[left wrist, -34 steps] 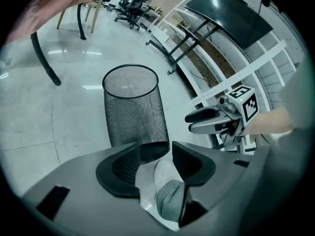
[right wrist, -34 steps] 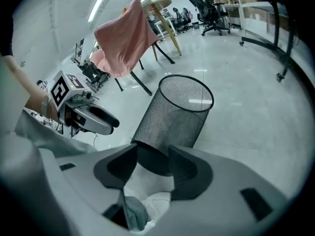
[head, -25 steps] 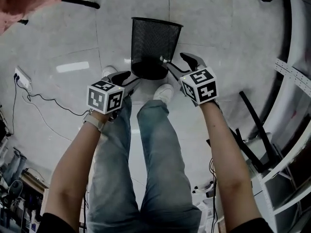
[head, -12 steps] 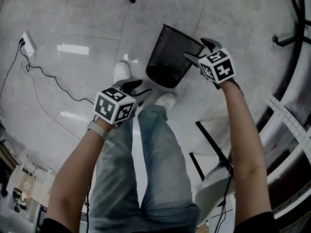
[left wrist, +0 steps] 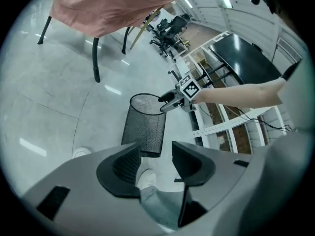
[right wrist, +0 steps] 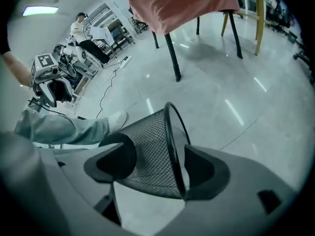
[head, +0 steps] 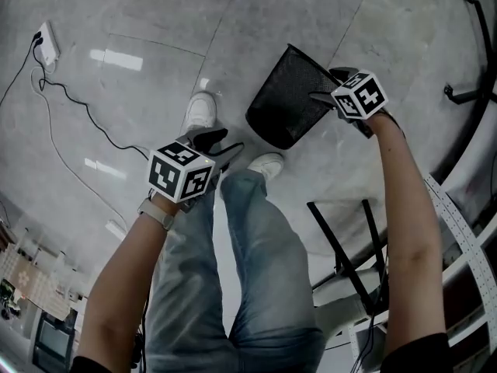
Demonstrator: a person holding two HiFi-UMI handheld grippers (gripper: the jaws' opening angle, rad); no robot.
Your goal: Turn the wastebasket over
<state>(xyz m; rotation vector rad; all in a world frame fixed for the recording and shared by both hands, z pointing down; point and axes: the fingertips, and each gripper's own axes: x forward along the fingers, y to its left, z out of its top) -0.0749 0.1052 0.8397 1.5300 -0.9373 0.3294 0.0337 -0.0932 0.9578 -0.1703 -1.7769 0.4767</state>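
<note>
Two claws are held above a pale tiled floor [head: 140,22]. The right claw [head: 324,84] is set at the top edge of the black mesh wastebasket [head: 291,99]. Its jaws are spread wide and have just been opening, with the basket's rim passing between them. One jaw is placed outside the mesh wall and the other inside the mouth. The rim is seen close against the inner jaw, but no squeeze on it is shown.

From the left claw's side, the wastebasket is seen mouth up with its narrow base down on the floor, ahead of that claw and well apart from it. The left claw [head: 221,142] is held with its jaws moderately apart and nothing gripped between them. Just beyond and below its tips a white shoe [head: 268,164] and a jeans leg [head: 248,239] are seen. A second white shoe [head: 202,111] is placed just ahead of the left claw, on the side away from the wastebasket. A pink cloth [left wrist: 108,4] over dark legs is seen far beyond the wastebasket.
</note>
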